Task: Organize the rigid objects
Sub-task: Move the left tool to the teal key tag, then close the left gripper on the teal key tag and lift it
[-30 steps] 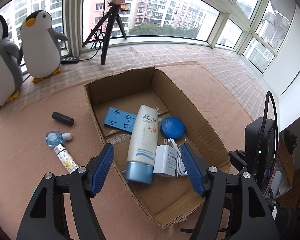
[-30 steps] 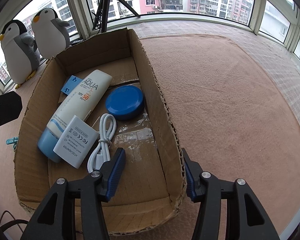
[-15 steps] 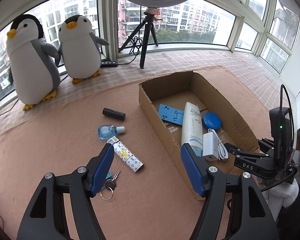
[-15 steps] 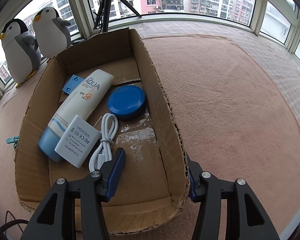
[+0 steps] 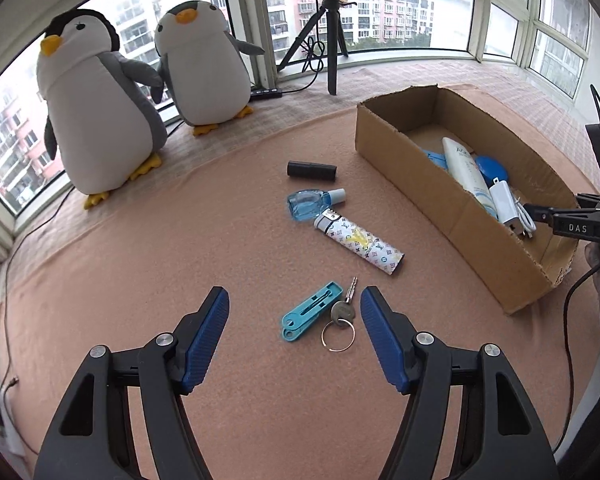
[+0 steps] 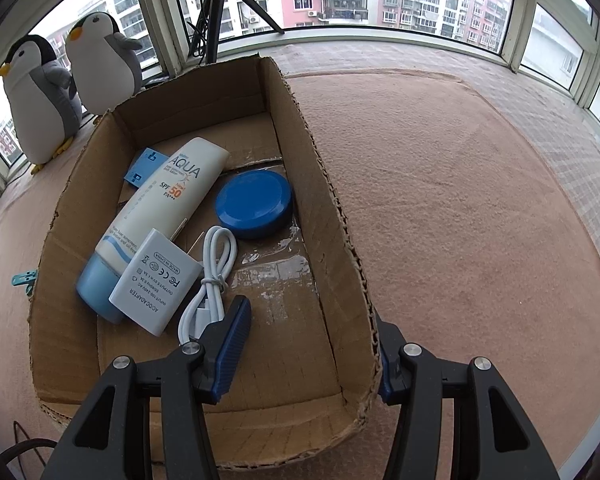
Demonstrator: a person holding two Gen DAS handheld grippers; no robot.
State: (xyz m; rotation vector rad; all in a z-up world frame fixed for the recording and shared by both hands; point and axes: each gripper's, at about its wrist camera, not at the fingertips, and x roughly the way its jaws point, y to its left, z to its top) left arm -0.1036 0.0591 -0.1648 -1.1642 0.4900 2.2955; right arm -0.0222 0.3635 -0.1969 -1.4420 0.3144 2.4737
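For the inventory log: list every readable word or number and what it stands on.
"AQUA", "SPF 50": tube.
"AC/DC ADAPTER", "MADE IN CHINA": adapter; its other print is too small to read.
"DAS": right gripper.
Monogram pattern on the lighter: too small to read.

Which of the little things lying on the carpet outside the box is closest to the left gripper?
The teal plastic clip with the key on a ring beside it, between the open left gripper fingers. The others lie farther off.
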